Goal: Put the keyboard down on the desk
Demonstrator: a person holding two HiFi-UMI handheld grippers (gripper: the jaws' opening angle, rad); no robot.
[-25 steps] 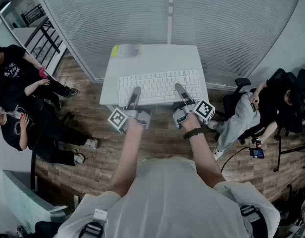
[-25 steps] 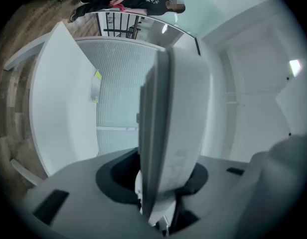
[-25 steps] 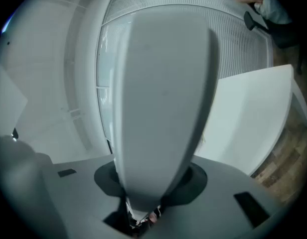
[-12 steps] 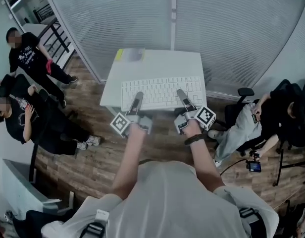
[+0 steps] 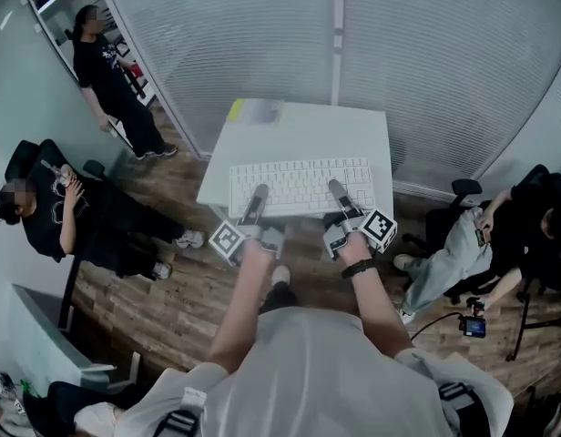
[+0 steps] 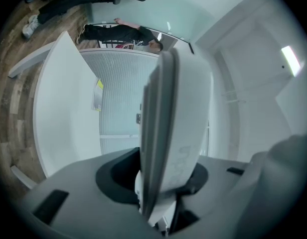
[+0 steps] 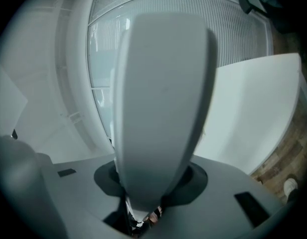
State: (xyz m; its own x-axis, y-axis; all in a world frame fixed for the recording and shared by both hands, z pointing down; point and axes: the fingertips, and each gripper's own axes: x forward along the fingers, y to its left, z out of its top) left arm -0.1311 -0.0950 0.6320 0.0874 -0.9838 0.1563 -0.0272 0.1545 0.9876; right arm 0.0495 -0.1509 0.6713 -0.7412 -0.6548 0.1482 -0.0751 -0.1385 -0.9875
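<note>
seen from above, a person holds a white keyboard (image 5: 300,185) level over a small white desk (image 5: 299,130), its long side running left to right. the left gripper (image 5: 258,196) clamps the keyboard's near edge left of centre; the right gripper (image 5: 336,189) clamps the same edge right of centre. each gripper view shows the keyboard's edge pinched between that gripper's jaws. in the left gripper view a gap shows between keyboard and desk. a yellow note (image 5: 235,109) lies at the desk's far left corner. a blind (image 5: 262,35) hangs behind the desk.
</note>
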